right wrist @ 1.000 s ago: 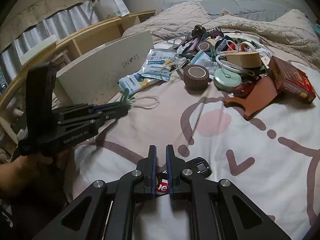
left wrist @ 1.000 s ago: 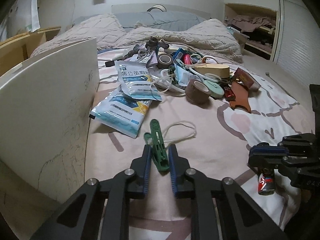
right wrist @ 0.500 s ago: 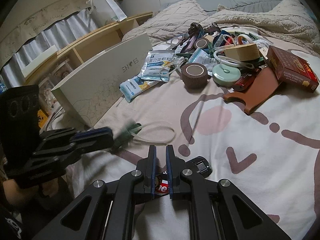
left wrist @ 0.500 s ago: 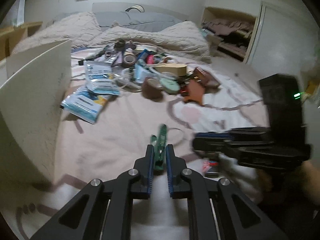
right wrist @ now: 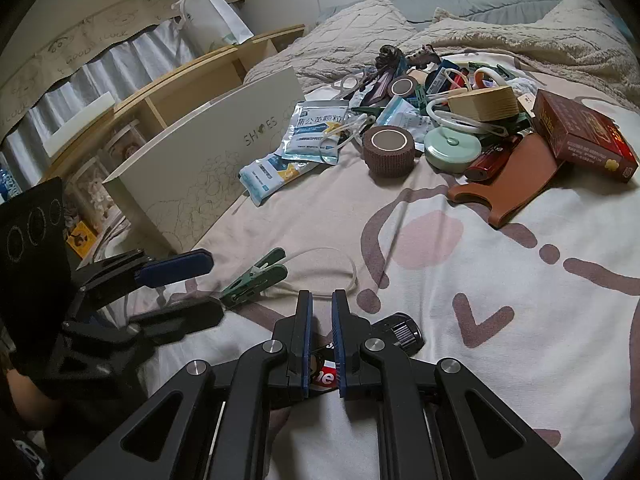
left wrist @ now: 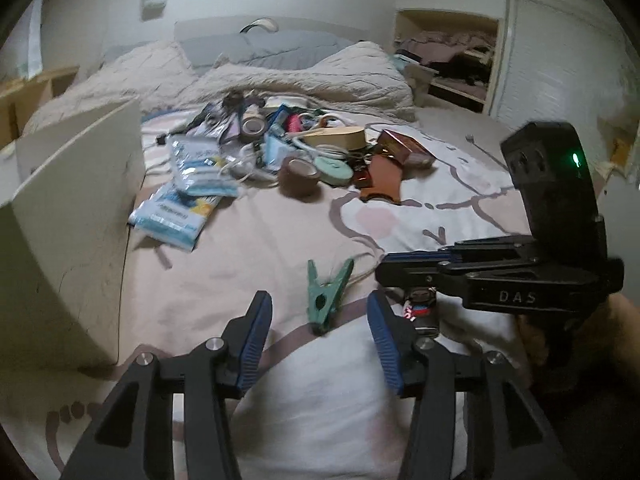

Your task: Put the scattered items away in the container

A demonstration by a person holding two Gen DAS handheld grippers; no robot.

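The green plastic clothes peg (left wrist: 326, 298) lies on the bed's cream printed cover (right wrist: 500, 280), in front of our left gripper (left wrist: 320, 312), whose jaws are opening with nothing pressed between them. Our right gripper (right wrist: 320, 320) has its jaws drawn together on a small lighter with a red-and-white label (right wrist: 326, 376), pinning it low against the cover. The white cardboard shoe box (right wrist: 208, 160) stands well apart from both, at the bed's left edge.

We judge the peg could be left stranded outside the box. A thin white cord (right wrist: 328, 260) trails from it and may snag or drag when we lift again. The lighter sits deep between the pads, and a loose hold could drop it short of the box.

We count one peg here, one held lighter, one box, two grippers, and two blue-and-white sachets (right wrist: 316, 132) beside the far pile.
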